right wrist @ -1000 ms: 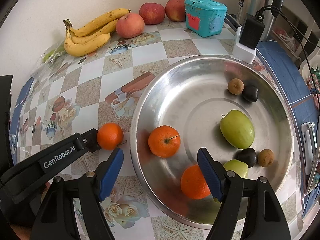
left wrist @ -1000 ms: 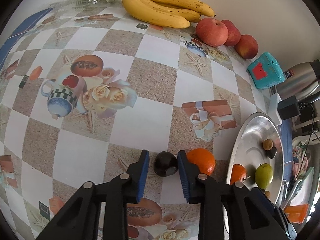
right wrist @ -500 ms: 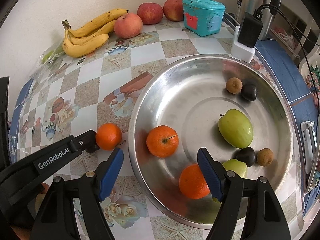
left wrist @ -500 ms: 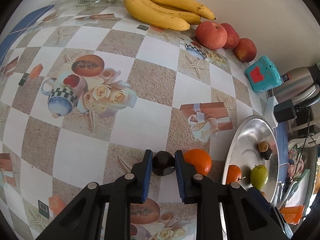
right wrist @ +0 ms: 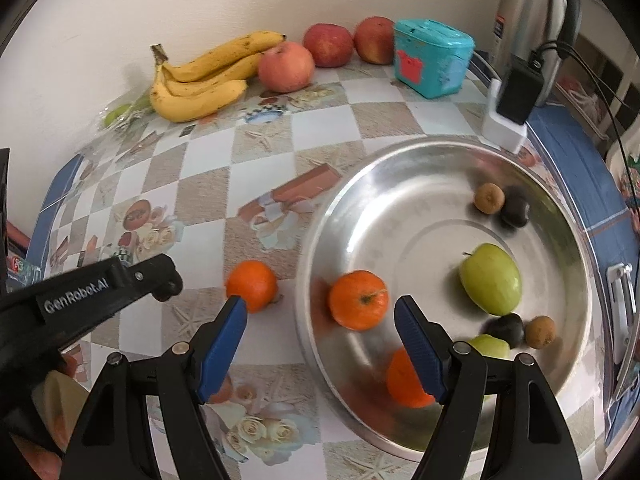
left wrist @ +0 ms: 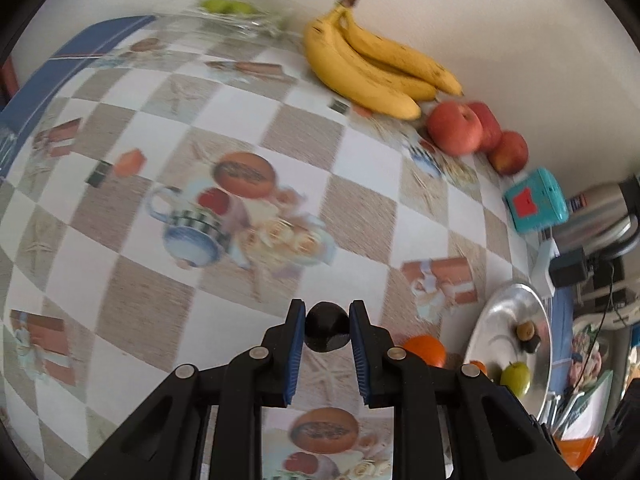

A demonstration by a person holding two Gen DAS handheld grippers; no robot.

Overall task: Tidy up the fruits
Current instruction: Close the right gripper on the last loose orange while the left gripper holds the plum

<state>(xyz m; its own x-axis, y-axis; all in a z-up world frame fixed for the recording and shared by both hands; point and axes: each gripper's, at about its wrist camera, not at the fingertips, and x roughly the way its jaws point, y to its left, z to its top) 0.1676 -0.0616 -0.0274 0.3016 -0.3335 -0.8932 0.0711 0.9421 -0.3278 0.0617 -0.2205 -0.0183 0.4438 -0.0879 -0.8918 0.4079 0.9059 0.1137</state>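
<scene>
My left gripper (left wrist: 327,326) is shut on a small dark round fruit (left wrist: 326,330) and holds it above the tablecloth; it also shows in the right wrist view (right wrist: 170,286). A loose orange (right wrist: 252,285) lies on the table just left of the steel bowl (right wrist: 360,184), and shows in the left wrist view (left wrist: 426,350). My right gripper (right wrist: 320,320) is open and empty above the bowl's left rim. The bowl holds two oranges (right wrist: 359,300), green apples (right wrist: 490,279), small dark fruits (right wrist: 515,211) and small brown fruits (right wrist: 489,197).
Bananas (right wrist: 200,80) and three red apples (right wrist: 286,66) lie along the back wall. A teal box (right wrist: 432,58), a steel kettle (right wrist: 528,12) and a charger block (right wrist: 508,112) stand behind the bowl. A plastic bag with green fruit (left wrist: 228,12) lies at the far corner.
My left gripper closed on the dark fruit and lifted it off the table, pulling back from the orange. My right gripper shifted slightly and stays open.
</scene>
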